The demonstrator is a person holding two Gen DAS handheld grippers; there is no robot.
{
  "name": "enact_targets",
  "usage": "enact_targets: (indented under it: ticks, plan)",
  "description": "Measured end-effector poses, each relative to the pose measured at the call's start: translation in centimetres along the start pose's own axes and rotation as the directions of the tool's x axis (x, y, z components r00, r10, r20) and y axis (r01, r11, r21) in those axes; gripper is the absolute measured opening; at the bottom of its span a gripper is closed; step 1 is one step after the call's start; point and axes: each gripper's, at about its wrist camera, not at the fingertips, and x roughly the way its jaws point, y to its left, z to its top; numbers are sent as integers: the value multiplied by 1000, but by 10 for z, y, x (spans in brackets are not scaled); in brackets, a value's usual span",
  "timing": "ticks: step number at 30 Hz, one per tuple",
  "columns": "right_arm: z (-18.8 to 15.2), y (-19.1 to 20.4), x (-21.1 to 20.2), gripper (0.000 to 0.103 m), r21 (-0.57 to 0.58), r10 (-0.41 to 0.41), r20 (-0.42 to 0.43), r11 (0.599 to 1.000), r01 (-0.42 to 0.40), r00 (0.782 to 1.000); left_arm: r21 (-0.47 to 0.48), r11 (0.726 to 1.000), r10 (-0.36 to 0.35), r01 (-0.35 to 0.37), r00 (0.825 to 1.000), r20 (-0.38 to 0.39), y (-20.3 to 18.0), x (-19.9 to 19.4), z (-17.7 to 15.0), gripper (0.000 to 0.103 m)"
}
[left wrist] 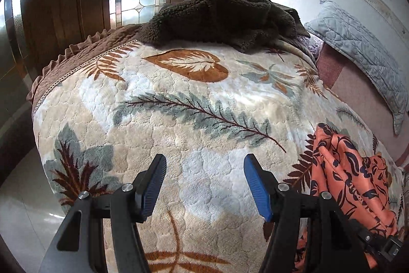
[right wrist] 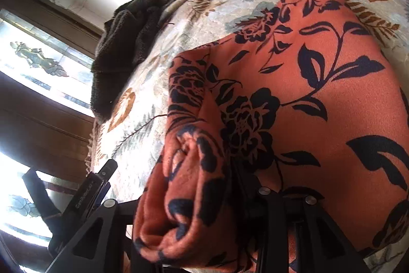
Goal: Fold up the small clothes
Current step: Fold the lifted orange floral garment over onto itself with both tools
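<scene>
While left hand-held gripper (left wrist: 204, 183) is hovering open, nothing between blue pads, over leaf-print blanket (left wrist: 179, 99) on bed, orange floral garment (left wrist: 350, 170) is lying at lower right of left view. In right view, garment (right wrist: 294, 99) is filling centre and right, folded edge bunched at lower centre, covering right hand-held gripper's (right wrist: 212, 196) fingers; open or gripping, cannot tell. Brown fleece (left wrist: 219, 17) is sitting at top centre; grey pillow (left wrist: 358, 47) at upper right.

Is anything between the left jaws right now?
No, the left gripper stands open over the bare leaf-patterned blanket.
</scene>
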Motion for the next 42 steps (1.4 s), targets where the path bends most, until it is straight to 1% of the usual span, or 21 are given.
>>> enact_targets:
  ticks: [2, 4, 5, 7, 8, 10, 12, 13, 14, 17, 19, 21, 26, 28, 30, 32, 35, 37, 40, 41, 42]
  plan:
    - [-2, -2, -17, 75, -5, 141, -33, 990, -141, 990, 3, 1000, -6, 6, 1000, 14, -3, -3, 2, 64]
    - [-1, -3, -33, 77, -36, 223, -57, 974, -225, 973, 9, 1000, -22, 21, 999, 33, -8, -7, 2, 64]
    - [-3, -5, -45, 77, -58, 217, -54, 974, -220, 975, 13, 999, -37, 36, 998, 48, -11, -11, 2, 64]
    - [-6, -22, -71, 77, -61, 202, 12, 978, -201, 979, 30, 996, -83, 81, 993, 86, -19, -22, 2, 64]
    - [-5, -33, -83, 75, -54, 186, 48, 982, -183, 981, 47, 993, -114, 109, 988, 105, -25, -28, 1, 64]
    - [-1, -55, -101, 63, -35, 105, 115, 994, -101, 988, 108, 982, -170, 157, 978, 124, -40, -37, -5, 64]
    - [7, -74, -106, 45, -5, 56, 129, 998, -56, 990, 179, 959, -237, 219, 968, 85, -59, -37, -15, 64]
    - [9, -83, -101, 44, 16, 32, 115, 999, -34, 993, 211, 947, -255, 241, 966, 45, -69, -33, -22, 64]
    - [15, -92, -90, 39, 30, 18, 81, 999, -21, 997, 243, 941, -243, 235, 970, 4, -79, -26, -28, 64]
    - [17, -102, -60, 32, 32, -27, 22, 999, 27, 999, 353, 926, -111, 134, 990, -84, -102, 5, -48, 64]
    - [22, -98, -58, 31, 23, -17, 5, 1000, 17, 1000, 366, 927, -38, 85, 990, -134, -103, 24, -54, 64]
    - [38, -94, -62, 32, 18, -10, 14, 1000, 10, 1000, 309, 946, -55, 101, 987, -154, -94, 31, -51, 64]
    - [93, -98, -58, 34, 52, -58, 94, 997, 53, 994, 342, 937, -34, 74, 992, -122, -97, 34, -51, 64]
    - [111, -108, -37, 34, 77, -98, 64, 993, 93, 993, 354, 933, -28, 65, 994, -110, -100, 35, -52, 64]
    - [120, -121, -7, 34, 100, -122, -17, 987, 123, 992, 363, 930, -25, 62, 994, -104, -103, 35, -52, 64]
    - [122, -124, -2, 34, 98, -114, -9, 989, 115, 993, 367, 929, -17, 53, 995, -100, -105, 33, -51, 64]
    - [119, -116, -21, 34, 74, -103, -2, 992, 103, 995, 364, 930, -12, 48, 995, -99, -105, 29, -48, 64]
    - [108, -112, -49, 34, 67, -75, 30, 995, 73, 997, 349, 935, -37, 63, 996, -81, -102, 19, -44, 64]
    - [79, -110, -86, 37, 45, -26, 62, 999, 24, 998, 343, 935, -100, 96, 995, -5, -97, -6, -40, 68]
    - [66, -108, -94, 39, 22, -16, 62, 1000, 15, 998, 361, 928, -104, 89, 994, 21, -98, -13, -42, 70]
    - [55, -106, -97, 51, 6, -18, 56, 1000, 18, 998, 386, 919, -105, 83, 994, 38, -101, -17, -46, 70]
